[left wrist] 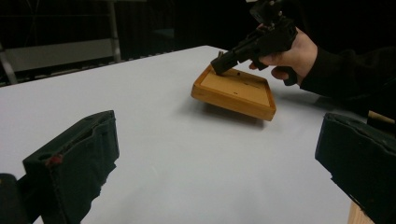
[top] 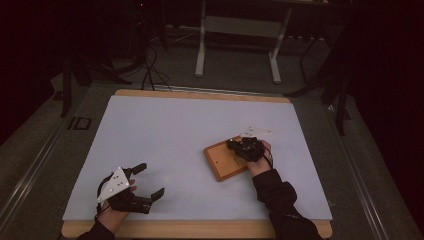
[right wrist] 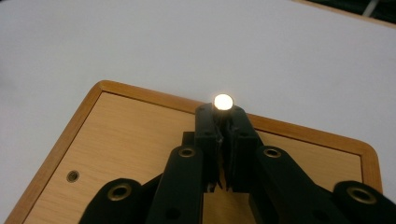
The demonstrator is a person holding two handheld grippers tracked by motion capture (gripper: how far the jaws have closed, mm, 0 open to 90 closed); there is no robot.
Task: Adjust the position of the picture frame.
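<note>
peg (right wrist: 223, 101): small pale round-topped pin, pinched upright at the tips of the right gripper, above the far rim of the wooden board
right gripper (right wrist: 223, 116): jaws nearly together, clamped on the peg; tips down over the board
wooden board (top: 222, 159): shallow rimmed tray, small hole near one edge, lying flat on the table
left gripper (top: 148, 181): well apart from the board, toward the near left; jaws wide, holding nothing
table (top: 170, 130): pale top under the board
</note>
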